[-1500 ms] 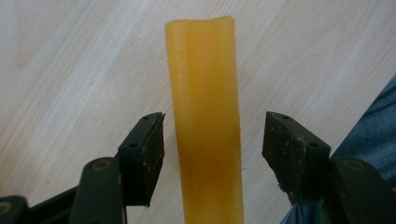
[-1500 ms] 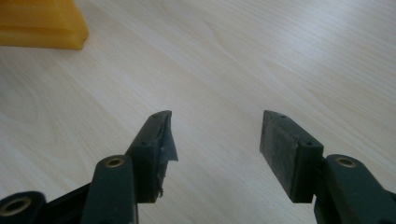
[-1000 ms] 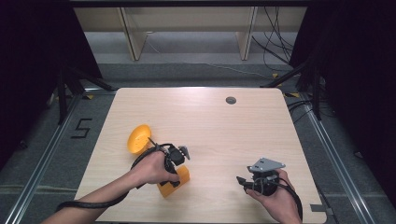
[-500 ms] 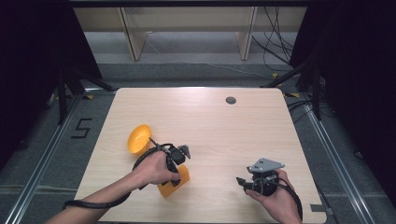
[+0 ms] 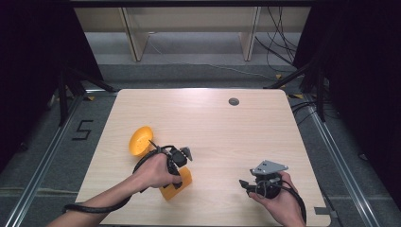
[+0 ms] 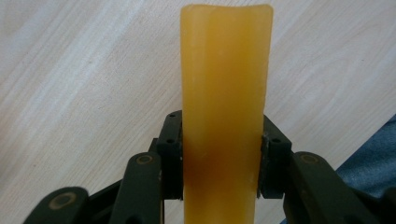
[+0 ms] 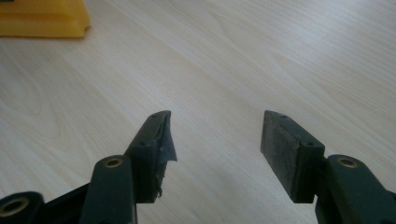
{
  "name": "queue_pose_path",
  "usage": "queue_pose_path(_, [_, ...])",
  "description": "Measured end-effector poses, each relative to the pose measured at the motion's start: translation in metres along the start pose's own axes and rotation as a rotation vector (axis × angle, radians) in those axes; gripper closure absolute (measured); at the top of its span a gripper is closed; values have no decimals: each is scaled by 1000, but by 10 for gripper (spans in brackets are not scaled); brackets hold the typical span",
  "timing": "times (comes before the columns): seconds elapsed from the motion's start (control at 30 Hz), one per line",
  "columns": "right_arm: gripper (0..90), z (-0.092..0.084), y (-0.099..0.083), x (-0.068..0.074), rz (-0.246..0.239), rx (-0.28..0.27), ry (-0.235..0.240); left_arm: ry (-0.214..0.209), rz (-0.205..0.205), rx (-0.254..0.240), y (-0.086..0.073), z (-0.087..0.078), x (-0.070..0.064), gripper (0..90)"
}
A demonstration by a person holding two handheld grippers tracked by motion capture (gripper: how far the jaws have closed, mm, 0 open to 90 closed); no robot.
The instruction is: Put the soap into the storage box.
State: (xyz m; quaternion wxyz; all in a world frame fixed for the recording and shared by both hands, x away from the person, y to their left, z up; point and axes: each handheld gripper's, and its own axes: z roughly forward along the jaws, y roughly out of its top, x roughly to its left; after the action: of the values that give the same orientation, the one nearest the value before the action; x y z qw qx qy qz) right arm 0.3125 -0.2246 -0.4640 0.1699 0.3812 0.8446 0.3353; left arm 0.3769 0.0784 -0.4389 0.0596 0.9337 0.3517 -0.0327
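Jaws of left gripper [image 6: 219,158] clamp orange container [image 6: 225,107] wall.

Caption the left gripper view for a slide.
Left gripper shut on a yellow block over the wooden table.

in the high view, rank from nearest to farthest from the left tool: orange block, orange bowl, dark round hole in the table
1. Orange plastic block: clamped in the left tool, near edge.
2. Orange plastic bowl: just beyond it, toward the table's left side.
3. Dark round hole: far edge, right of centre.
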Motion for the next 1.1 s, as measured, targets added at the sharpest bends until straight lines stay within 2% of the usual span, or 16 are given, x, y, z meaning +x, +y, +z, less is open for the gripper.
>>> queue_pose_path(0.1, [435, -1, 0, 1, 26, 10, 5, -12, -10, -7, -1, -4, 2, 610])
queue_pose_path(0.17, [434, 0, 0, -1, 0, -6, -2, -15, -22, -20, -1, -5, 2, 610])
queue_pose_path(0.27, [434, -1, 0, 1, 21, -6, -2, -17, -31, -35, -4, -7, 5, 610])
queue_pose_path(0.4, [434, 0, 0, -2, -8, -23, -8, -23, -47, -39, -7, -10, 9, 610])
queue_pose_path(0.7, [434, 0, 0, -2, -7, -23, -9, -28, -79, -72, -12, -19, 16, 611])
queue_pose_path(0.73, [433, -1, 0, -2, -5, -24, -8, -27, -85, -66, -12, -20, 17, 611])
queue_pose_path(0.8, [434, -1, 0, -2, -5, -24, -9, -24, -106, -85, -13, -22, 18, 610])
queue_pose_path(0.9, [434, -1, 0, -1, 3, -18, -9, -27, -115, -91, -14, -25, 20, 611])
queue_pose_path(0.97, [433, -1, 0, -2, -10, -25, -11, -26, -112, -106, -14, -27, 22, 610])
queue_pose_path(1.07, [433, -1, 0, -2, -8, -25, -11, -25, -129, -116, -15, -30, 24, 610])
queue_pose_path(1.1, [433, -1, 0, -2, -9, -24, -11, -27, -120, -112, -15, -32, 26, 611])
